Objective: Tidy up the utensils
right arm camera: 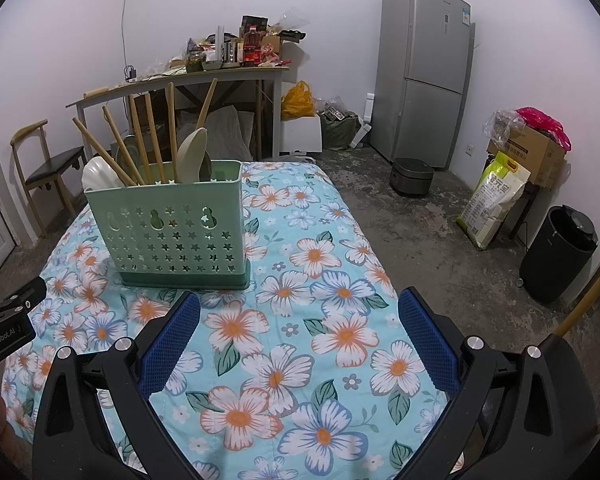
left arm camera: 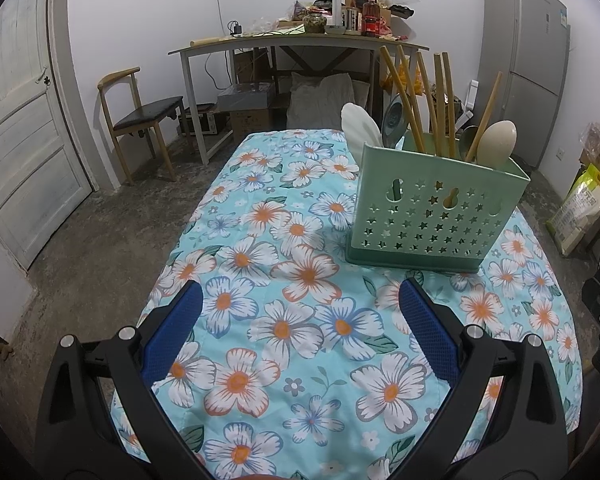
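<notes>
Blue-padded left gripper [left arm camera: 300, 332] hangs low over the floral tablecloth [left arm camera: 284, 240], jaws spread wide, nothing between them. Right gripper [right arm camera: 300, 336] likewise: wide apart, empty.

Green utensil caddy [left arm camera: 436, 216] stands upright on the cloth, ahead and right of the left gripper, ahead and left of the right one. Inside it: bamboo chopsticks [left arm camera: 420, 100] fanned and leaning, a beige spoon [left arm camera: 496, 144] bowl-up, a wooden handle, a white ladle-like piece [left arm camera: 360, 126] at the far end. No loose utensils visible on the cloth.

Risks, as judged:
- Caddy looks light and top-heavy; a sideways knock against the protruding chopsticks could tip it.
- Soft cloth may slide or bunch under a push.
- Leaning chopsticks are crowded; pinching one may drag its neighbours out.
</notes>
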